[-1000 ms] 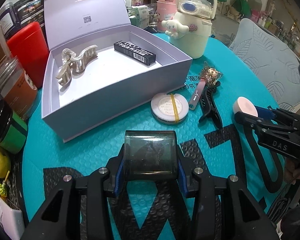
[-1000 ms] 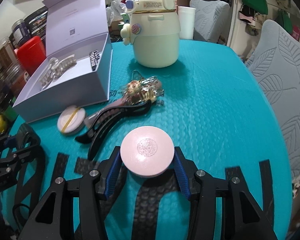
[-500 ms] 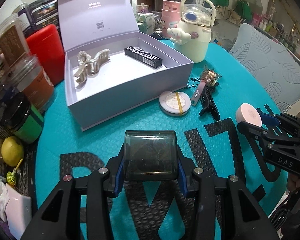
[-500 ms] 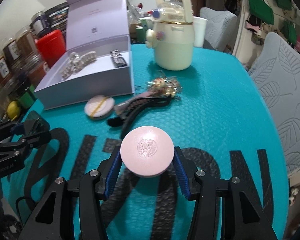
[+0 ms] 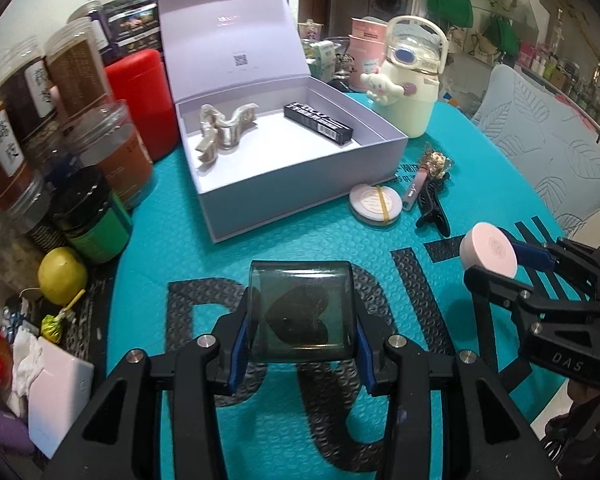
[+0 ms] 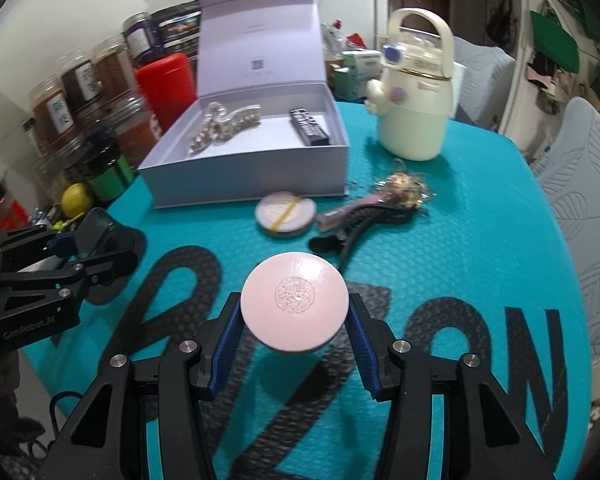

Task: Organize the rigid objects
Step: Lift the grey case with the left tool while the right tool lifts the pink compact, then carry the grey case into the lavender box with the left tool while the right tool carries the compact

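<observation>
Above teal mat (image 5: 220,248): left jaws tight around smoky case (image 5: 302,316), right around pink compact (image 6: 294,306).

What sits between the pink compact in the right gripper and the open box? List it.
Right wrist view: the white round case with a yellow band lies between the pink compact and the box; otherwise bare mat.

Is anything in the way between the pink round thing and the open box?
Partly. The right gripper holds the pink round case above the mat. Straight ahead, the white compact and black hair clip lie before the open box, whose front wall stands up. Lifted over, nothing visible blocks it.
</observation>
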Demonstrator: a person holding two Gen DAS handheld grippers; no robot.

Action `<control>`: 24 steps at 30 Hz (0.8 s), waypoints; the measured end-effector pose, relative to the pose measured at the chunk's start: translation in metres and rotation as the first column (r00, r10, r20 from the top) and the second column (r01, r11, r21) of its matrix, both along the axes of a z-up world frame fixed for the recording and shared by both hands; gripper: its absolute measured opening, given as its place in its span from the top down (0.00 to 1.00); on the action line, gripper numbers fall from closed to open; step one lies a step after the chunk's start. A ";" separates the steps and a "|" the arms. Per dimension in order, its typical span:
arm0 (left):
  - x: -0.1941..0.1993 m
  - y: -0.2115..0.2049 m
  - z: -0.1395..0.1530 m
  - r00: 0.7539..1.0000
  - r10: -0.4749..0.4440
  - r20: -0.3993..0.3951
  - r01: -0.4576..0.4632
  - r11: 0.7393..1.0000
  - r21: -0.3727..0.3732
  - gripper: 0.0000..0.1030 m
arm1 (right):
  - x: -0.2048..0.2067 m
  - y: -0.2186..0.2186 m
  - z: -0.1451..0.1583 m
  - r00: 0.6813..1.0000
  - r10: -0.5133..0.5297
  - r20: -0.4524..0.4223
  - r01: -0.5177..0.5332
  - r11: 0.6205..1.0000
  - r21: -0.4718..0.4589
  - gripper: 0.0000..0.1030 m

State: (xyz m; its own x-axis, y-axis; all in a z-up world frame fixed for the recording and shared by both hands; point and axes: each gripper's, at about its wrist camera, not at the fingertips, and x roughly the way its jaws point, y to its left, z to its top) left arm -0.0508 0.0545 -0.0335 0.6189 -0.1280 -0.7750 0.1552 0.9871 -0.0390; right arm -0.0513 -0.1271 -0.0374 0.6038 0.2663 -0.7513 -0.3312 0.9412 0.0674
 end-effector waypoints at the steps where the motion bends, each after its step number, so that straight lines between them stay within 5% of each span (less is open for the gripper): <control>1: -0.001 0.002 0.002 1.000 0.004 0.005 -0.004 1.000 0.001 0.59 | -0.001 0.003 0.001 1.000 0.009 0.001 -0.009 1.000 0.002 0.51; 24: 0.023 0.023 0.040 0.995 0.007 0.096 -0.005 1.000 -0.016 0.59 | 0.012 0.044 0.035 0.992 0.122 0.044 -0.123 0.992 0.015 0.51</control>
State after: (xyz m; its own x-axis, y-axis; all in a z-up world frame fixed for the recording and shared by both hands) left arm -0.0279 0.0775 0.0064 0.6910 -0.1356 -0.7100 0.1529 0.9874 -0.0398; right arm -0.0394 -0.0828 -0.0026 0.5972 0.3532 -0.7201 -0.4469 0.8921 0.0669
